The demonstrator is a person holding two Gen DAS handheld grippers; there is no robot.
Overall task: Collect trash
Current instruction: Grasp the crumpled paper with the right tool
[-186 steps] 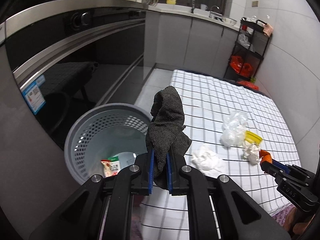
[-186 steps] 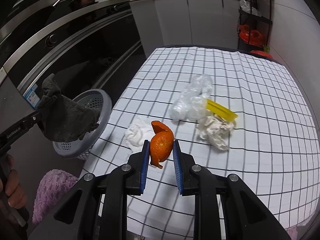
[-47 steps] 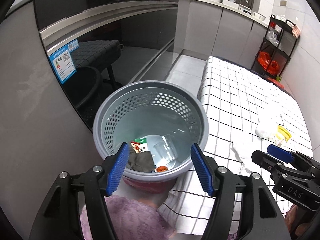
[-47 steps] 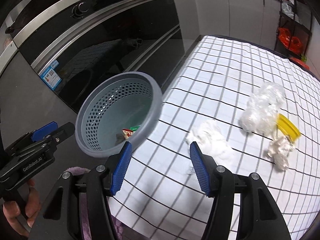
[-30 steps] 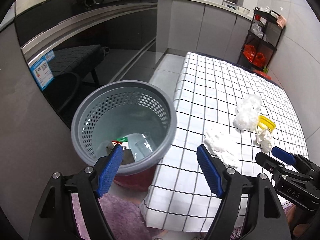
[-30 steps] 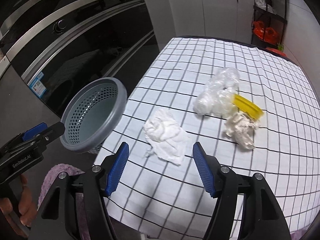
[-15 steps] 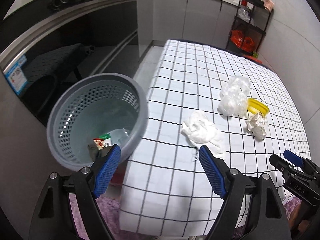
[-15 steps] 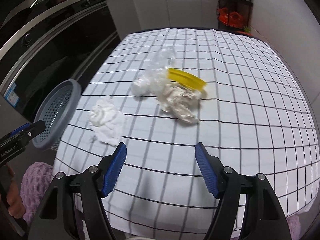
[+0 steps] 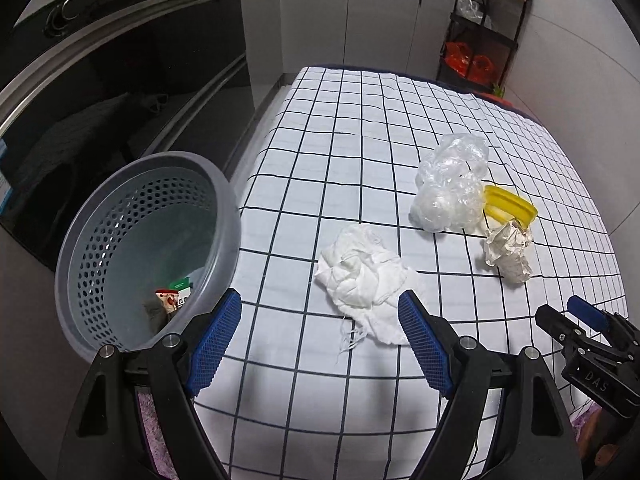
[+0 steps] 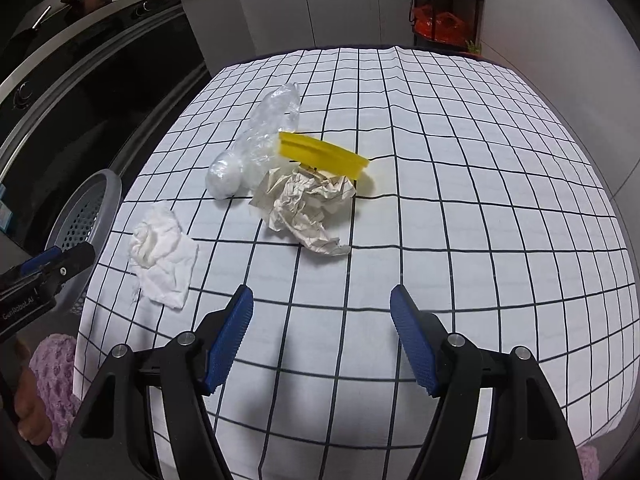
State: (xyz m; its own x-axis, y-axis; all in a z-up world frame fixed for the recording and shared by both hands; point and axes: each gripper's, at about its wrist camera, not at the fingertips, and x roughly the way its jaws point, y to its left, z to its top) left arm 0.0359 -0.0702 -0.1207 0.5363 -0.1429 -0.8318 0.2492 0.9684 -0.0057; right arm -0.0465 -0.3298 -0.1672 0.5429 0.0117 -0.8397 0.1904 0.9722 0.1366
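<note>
Scene: While both tools hang over the near edge of the checked worktop (image 10: 460, 168), four pieces of trash lie on it waiting for the grey basket (image 9: 224, 200).
Left hand-held gripper (image 9: 320, 338): spread wide, holding nothing, poised just short of the white tissue (image 9: 366, 276).
Right hand-held gripper (image 10: 322, 334): also spread wide and empty, lined up toward the crumpled paper (image 10: 308, 204).
Landmark: the grey basket stands off the worktop's left edge, its rim level with the cloth.
White tissue: the piece nearest the basket, lying flat and loose with threads trailing.
Clear plastic bag (image 9: 450, 184): farther from the basket, beyond the tissue.
Yellow lid (image 10: 322, 154): on the bag's far side from the basket, tilted, touching the crumpled paper.
Crumpled paper: farthest from the basket on the near side, resting against the lid.
Basket contents: a small printed packet (image 9: 178, 290) and something dark beside it; the rest is hidden by the rim.
Count: one tissue, one bag, one lid, one paper ball, one basket, two grippers.
Risk: the thin tissue may be pinched by a corner only and slip free over the gap before the basket.
Risk: closing on the paper could drag the touching lid along, or catch the cloth and pull it.
</note>
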